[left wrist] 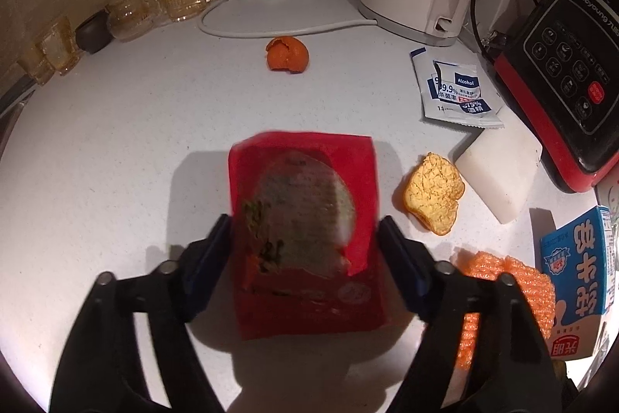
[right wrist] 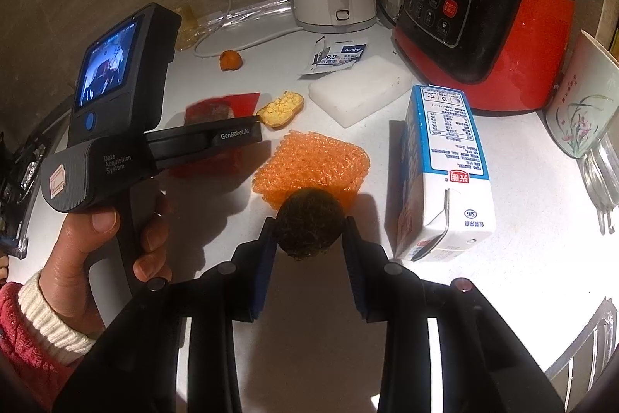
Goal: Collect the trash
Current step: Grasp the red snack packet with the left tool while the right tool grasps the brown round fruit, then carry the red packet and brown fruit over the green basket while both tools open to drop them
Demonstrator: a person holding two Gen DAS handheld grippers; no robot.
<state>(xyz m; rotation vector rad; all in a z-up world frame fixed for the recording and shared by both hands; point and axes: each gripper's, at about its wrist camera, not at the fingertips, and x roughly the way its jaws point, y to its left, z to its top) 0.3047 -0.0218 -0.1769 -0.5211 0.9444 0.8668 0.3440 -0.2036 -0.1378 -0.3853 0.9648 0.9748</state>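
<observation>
Right gripper [right wrist: 309, 231] is clamping a dark fuzzy ball [right wrist: 309, 225].
Left gripper [left wrist: 303, 239] is pinching a red packet [left wrist: 305, 231]; orange peel [left wrist: 433, 192] is lying at its 2 o'clock on the table [left wrist: 116, 142].

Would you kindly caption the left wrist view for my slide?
Left gripper closing on a red wrapper on the white counter, orange peels nearby.

Flat red foil snack packet [left wrist: 305, 231], torn open, betw. left jaws on white counter; dark fuzzy round ball [right wrist: 309, 225] pinched betw. right jaws, above orange foam net [right wrist: 309, 167].
</observation>
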